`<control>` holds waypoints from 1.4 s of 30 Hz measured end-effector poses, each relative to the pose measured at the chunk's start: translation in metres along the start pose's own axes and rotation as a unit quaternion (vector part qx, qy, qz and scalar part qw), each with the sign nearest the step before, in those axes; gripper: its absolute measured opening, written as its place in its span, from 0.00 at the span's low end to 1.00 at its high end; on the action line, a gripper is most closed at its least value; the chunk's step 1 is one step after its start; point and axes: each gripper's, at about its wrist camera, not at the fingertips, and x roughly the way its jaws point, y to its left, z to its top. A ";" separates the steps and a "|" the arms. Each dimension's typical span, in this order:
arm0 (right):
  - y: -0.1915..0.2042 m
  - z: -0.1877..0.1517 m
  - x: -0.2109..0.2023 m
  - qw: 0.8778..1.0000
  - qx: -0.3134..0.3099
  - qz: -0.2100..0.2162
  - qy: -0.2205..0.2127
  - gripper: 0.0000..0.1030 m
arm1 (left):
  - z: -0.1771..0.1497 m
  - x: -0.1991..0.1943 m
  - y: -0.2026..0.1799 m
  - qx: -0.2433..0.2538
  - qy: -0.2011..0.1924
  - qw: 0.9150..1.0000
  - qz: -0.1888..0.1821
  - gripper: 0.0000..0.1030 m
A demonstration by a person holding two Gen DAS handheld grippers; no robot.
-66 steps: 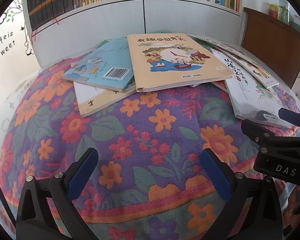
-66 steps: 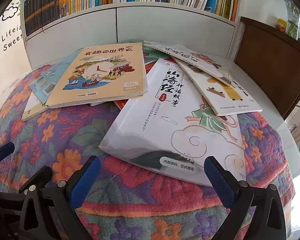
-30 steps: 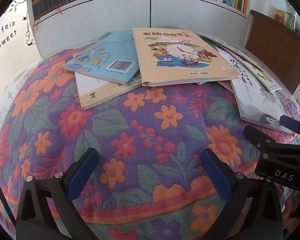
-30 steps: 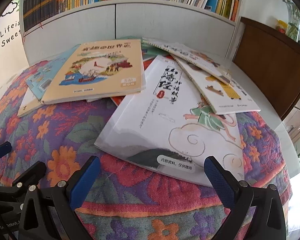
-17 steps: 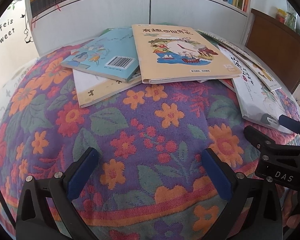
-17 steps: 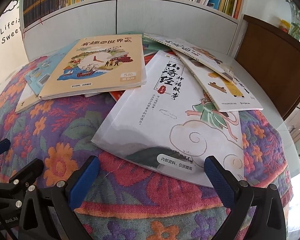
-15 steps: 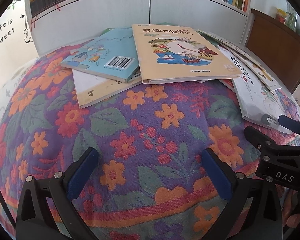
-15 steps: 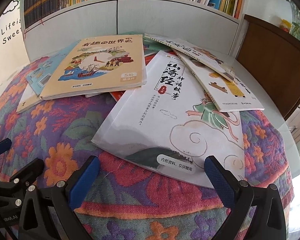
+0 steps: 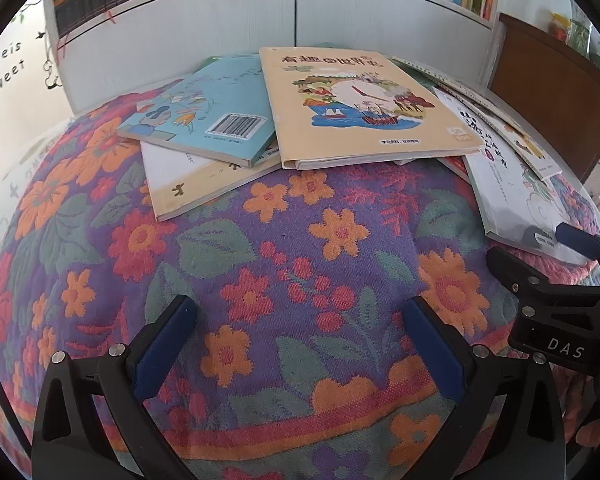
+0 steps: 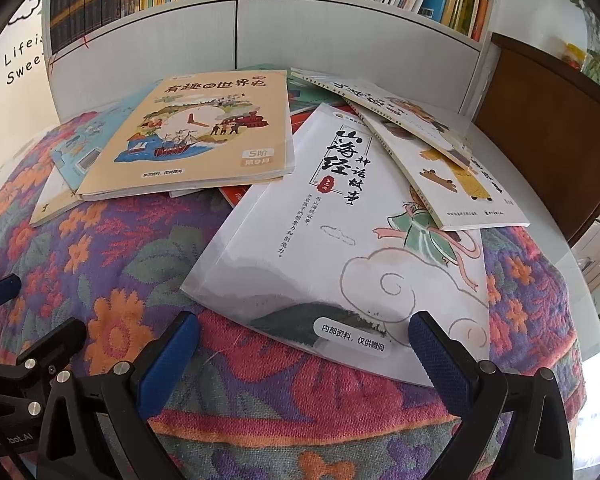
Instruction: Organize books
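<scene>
Little has moved beyond both grippers easing closer, the left [image 9: 296,340] and right [image 10: 304,348] fingers wide open and empty over the floral cloth [image 9: 284,264], while books [image 10: 204,132] overlap loosely, so tugging the white book [image 10: 340,240] could drag its neighbours askew.

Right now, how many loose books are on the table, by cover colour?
Light blue book: 1
Tan book: 1
Cream book: 1
White books, one with clouds, two overlapping at right: 3
Red book, sliver only: 1
Green book, mostly covered: 1
Total: 8 visible; others may lie hidden underneath.
</scene>
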 end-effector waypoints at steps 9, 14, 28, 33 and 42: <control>-0.019 0.041 0.004 0.996 -0.013 0.065 0.063 0.98 | 0.068 -0.032 0.029 -0.021 -0.012 0.999 0.022 0.99; -0.030 0.089 -0.009 0.991 0.029 0.127 0.022 0.98 | 0.116 -0.017 0.040 -0.042 -0.043 0.998 0.027 0.99; -0.032 0.160 0.096 0.977 0.141 0.146 0.065 0.70 | 0.133 0.057 0.030 -0.092 -0.005 0.996 -0.006 0.63; -0.013 0.161 0.087 0.980 0.095 0.160 0.064 0.59 | 0.138 0.053 0.004 -0.047 -0.004 0.999 -0.018 0.50; -0.022 0.151 0.089 0.969 0.109 0.203 0.089 0.35 | 0.129 0.038 0.022 -0.057 -0.012 0.998 -0.008 0.34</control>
